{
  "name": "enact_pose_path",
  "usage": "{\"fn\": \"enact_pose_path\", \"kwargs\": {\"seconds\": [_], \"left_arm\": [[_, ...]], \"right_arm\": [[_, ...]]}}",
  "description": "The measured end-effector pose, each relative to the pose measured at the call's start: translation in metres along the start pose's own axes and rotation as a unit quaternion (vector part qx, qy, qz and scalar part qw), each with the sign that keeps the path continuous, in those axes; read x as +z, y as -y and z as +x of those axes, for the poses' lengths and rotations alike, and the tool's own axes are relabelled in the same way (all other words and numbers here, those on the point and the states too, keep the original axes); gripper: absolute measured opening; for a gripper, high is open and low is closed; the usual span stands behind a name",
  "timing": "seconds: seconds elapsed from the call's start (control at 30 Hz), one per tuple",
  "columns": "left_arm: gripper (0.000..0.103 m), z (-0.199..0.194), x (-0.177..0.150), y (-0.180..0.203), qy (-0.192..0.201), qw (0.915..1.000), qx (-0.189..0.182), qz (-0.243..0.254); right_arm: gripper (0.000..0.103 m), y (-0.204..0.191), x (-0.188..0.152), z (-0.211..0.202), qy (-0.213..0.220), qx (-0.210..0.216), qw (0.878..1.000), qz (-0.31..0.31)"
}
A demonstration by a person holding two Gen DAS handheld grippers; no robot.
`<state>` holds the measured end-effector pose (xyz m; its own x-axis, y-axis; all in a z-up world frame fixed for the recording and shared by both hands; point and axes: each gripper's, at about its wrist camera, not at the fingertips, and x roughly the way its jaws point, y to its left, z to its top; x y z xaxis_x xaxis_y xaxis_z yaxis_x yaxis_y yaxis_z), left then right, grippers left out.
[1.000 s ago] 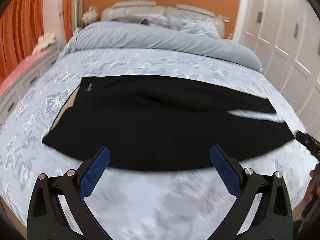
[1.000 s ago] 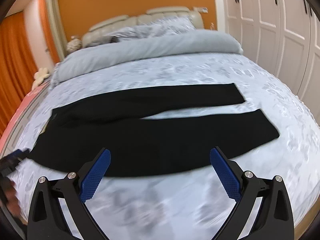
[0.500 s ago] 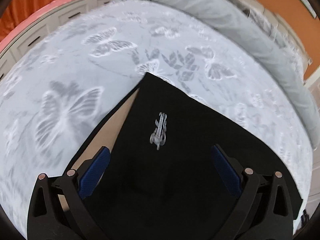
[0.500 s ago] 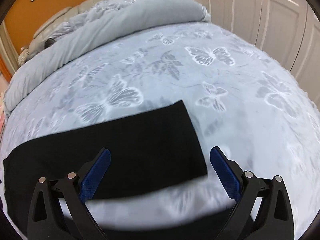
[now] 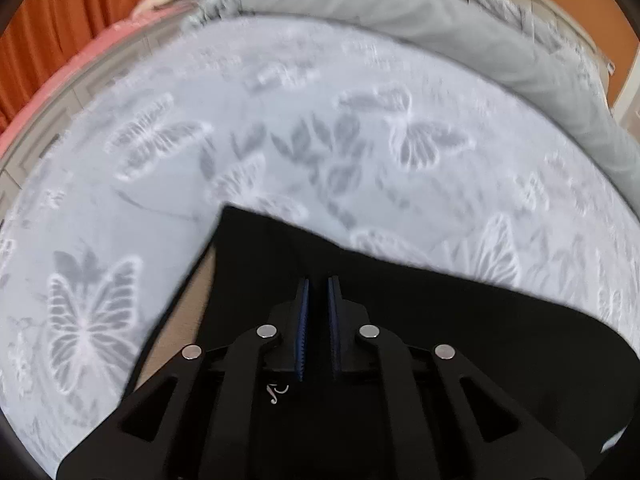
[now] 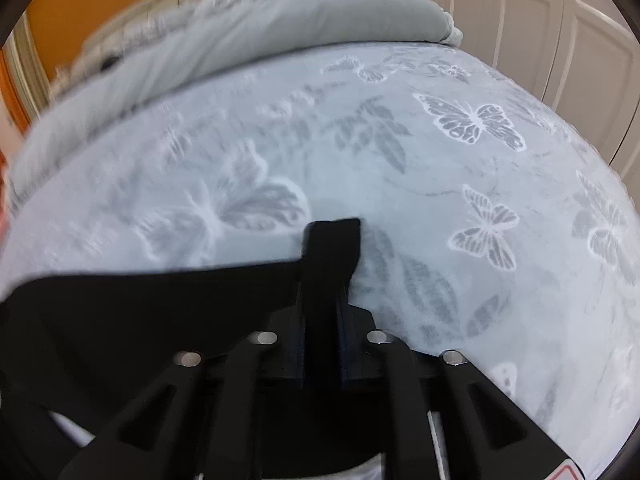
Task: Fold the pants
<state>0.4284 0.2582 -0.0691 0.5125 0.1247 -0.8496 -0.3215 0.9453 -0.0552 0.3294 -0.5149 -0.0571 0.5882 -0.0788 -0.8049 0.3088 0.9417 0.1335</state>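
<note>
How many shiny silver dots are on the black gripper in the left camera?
4, in a row across the left gripper: two left of the blue pads, two right. None looks hidden.

Matt black cloth pants (image 5: 400, 320) lie on soft bedspread (image 5: 280, 120) with woven butterflies

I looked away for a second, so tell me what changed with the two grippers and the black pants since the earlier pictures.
Both grippers came down from over the bed to the pants and their jaws have just been closing. The left gripper now sits shut at the waistband end of the pants. The right gripper pinches a bunched leg hem, lifting it slightly. The bedspread and rolled duvet stayed put.
</note>
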Motion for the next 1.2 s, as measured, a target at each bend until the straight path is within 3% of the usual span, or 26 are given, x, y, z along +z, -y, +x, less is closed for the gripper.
{"fn": "enact_pose_path", "kwargs": {"seconds": [0.07, 0.27, 0.3, 0.4, 0.47, 0.57, 0.67, 0.73, 0.77, 0.8, 0.83, 0.87, 0.93, 1.0, 1.07, 1.13, 1.2], "left_arm": [[0.005, -0.022, 0.000, 0.001, 0.028, 0.9996, -0.004, 0.006], [0.005, -0.137, -0.031, -0.034, 0.103, 0.9885, -0.111, 0.003], [0.000, -0.151, -0.039, -0.041, 0.109, 0.9869, -0.118, 0.006], [0.000, -0.199, -0.079, -0.081, 0.136, 0.9845, -0.110, 0.012], [0.000, -0.212, -0.103, -0.111, 0.133, 0.9860, -0.100, 0.008], [0.000, -0.204, -0.146, -0.150, 0.089, 0.9937, -0.068, -0.002], [0.002, -0.180, -0.181, -0.169, 0.024, 0.9954, -0.083, -0.042], [0.008, -0.169, -0.185, -0.164, 0.001, 0.9892, -0.127, -0.074], [0.022, -0.165, -0.183, -0.160, -0.005, 0.9862, -0.142, -0.084], [0.051, -0.161, -0.176, -0.148, -0.012, 0.9808, -0.167, -0.099], [0.069, -0.157, -0.170, -0.137, -0.013, 0.9761, -0.188, -0.108], [0.093, -0.153, -0.162, -0.125, -0.012, 0.9728, -0.200, -0.116], [0.095, -0.141, -0.146, -0.098, -0.011, 0.9685, -0.209, -0.135], [0.098, -0.116, -0.130, -0.074, -0.044, 0.9610, -0.224, -0.156], [0.097, -0.086, -0.122, -0.058, -0.082, 0.9564, -0.212, -0.183], [0.082, -0.052, -0.117, -0.056, -0.125, 0.9410, -0.214, -0.231], [0.017, -0.042, -0.114, -0.065, -0.130, 0.9335, -0.192, -0.273]], "right_arm": [[0.007, 0.002, 0.002, -0.029, 0.036, 0.015, 0.999, 0.003], [0.006, 0.001, -0.021, -0.145, 0.125, 0.070, 0.989, -0.043], [0.006, 0.003, -0.031, -0.163, 0.135, 0.071, 0.987, -0.055], [0.006, 0.013, -0.065, -0.200, 0.148, 0.063, 0.983, -0.087], [0.007, 0.024, -0.092, -0.207, 0.130, 0.056, 0.985, -0.102], [0.012, 0.040, -0.135, -0.189, 0.073, 0.024, 0.991, -0.110], [0.022, 0.057, -0.166, -0.172, 0.043, -0.002, 0.996, -0.082], [0.030, 0.064, -0.177, -0.176, 0.049, -0.004, 0.998, -0.045], [0.038, 0.066, -0.181, -0.181, 0.056, -0.003, 0.998, -0.030], [0.041, 0.067, -0.182, -0.188, 0.066, -0.002, 0.998, -0.018], [0.044, 0.064, -0.184, -0.199, 0.078, 0.003, 0.997, -0.006], [0.047, 0.060, -0.186, -0.208, 0.087, 0.010, 0.996, -0.004], [0.054, 0.046, -0.188, -0.224, 0.102, 0.022, 0.994, -0.007], [0.060, 0.023, -0.192, -0.242, 0.112, 0.034, 0.993, -0.018], [0.063, -0.002, -0.196, -0.255, 0.115, 0.047, 0.992, -0.034], [0.066, -0.023, -0.201, -0.262, 0.117, 0.063, 0.990, -0.043], [0.068, -0.046, -0.208, -0.265, 0.119, 0.084, 0.988, -0.051]]}}
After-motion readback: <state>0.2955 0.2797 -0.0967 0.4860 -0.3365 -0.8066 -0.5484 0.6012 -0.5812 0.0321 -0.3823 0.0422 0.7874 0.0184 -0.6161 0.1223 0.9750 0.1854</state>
